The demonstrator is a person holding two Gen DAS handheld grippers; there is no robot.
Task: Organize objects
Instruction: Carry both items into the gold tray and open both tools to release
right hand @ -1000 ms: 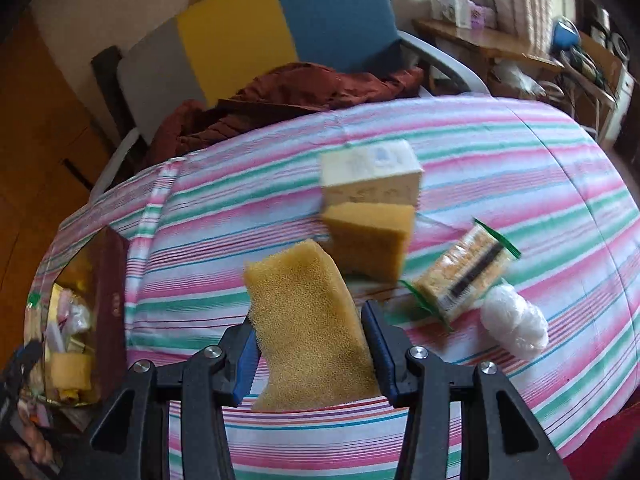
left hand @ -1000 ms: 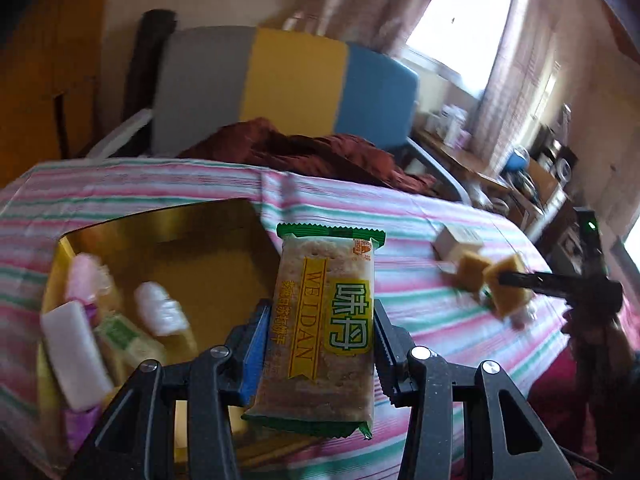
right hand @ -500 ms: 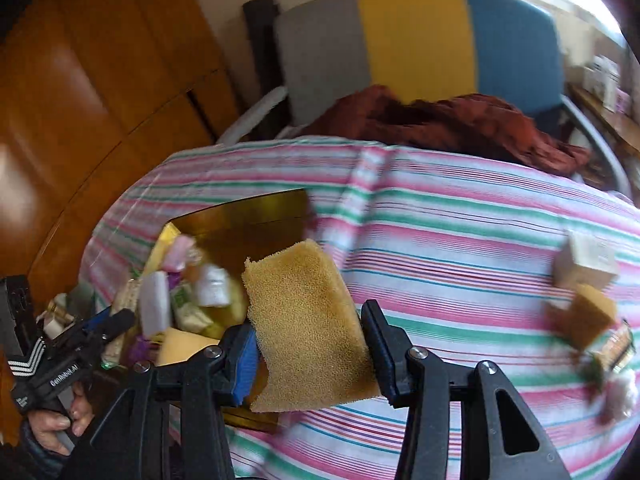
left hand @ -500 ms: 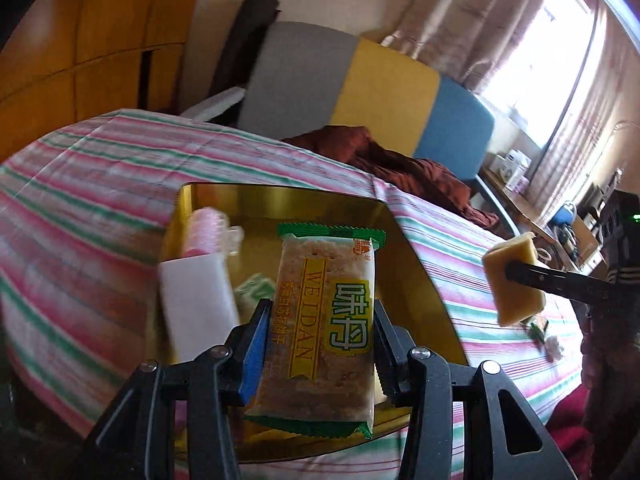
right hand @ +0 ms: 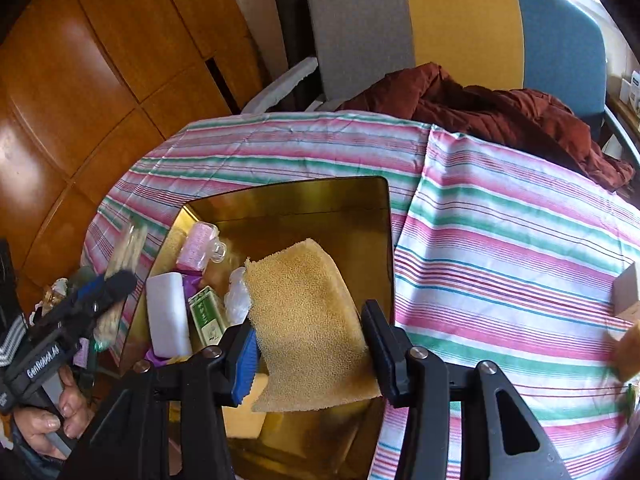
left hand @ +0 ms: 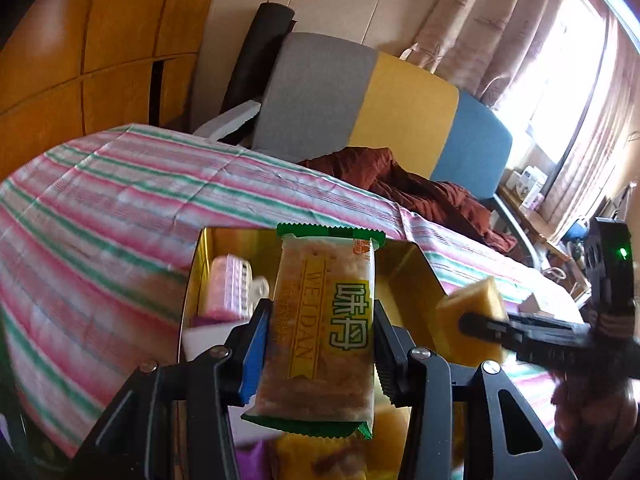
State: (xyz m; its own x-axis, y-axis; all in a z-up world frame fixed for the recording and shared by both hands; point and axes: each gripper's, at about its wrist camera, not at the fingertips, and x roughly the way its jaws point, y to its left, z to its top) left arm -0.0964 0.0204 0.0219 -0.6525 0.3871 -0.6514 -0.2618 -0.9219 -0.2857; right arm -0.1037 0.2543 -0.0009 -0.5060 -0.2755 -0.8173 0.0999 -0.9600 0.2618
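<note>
My left gripper [left hand: 318, 344] is shut on a green-edged cracker packet [left hand: 324, 344] and holds it over the near part of the gold tin box [left hand: 416, 276]. My right gripper [right hand: 308, 344] is shut on a yellow sponge [right hand: 308, 320], held over the same gold box [right hand: 320, 204]. In the left wrist view the right gripper [left hand: 472, 326] comes in from the right with the sponge [left hand: 468, 320]. In the right wrist view the left gripper [right hand: 112, 284] shows at the left, blurred, with its packet [right hand: 124, 256]. The box holds a pink bottle [right hand: 198, 246], a white bar [right hand: 168, 320] and a green packet [right hand: 206, 314].
The box sits on a table with a pink, green and white striped cloth [right hand: 500, 240]. A grey, yellow and blue chair [right hand: 452, 28] with a rust-red garment [right hand: 480, 108] stands behind the table. A small box [right hand: 628, 292] lies at the table's right. Wooden cabinets [right hand: 100, 60] stand at the left.
Both grippers have moved toward the gold box with their loads. The right gripper with the sponge has come from the table's right side to over the box.
</note>
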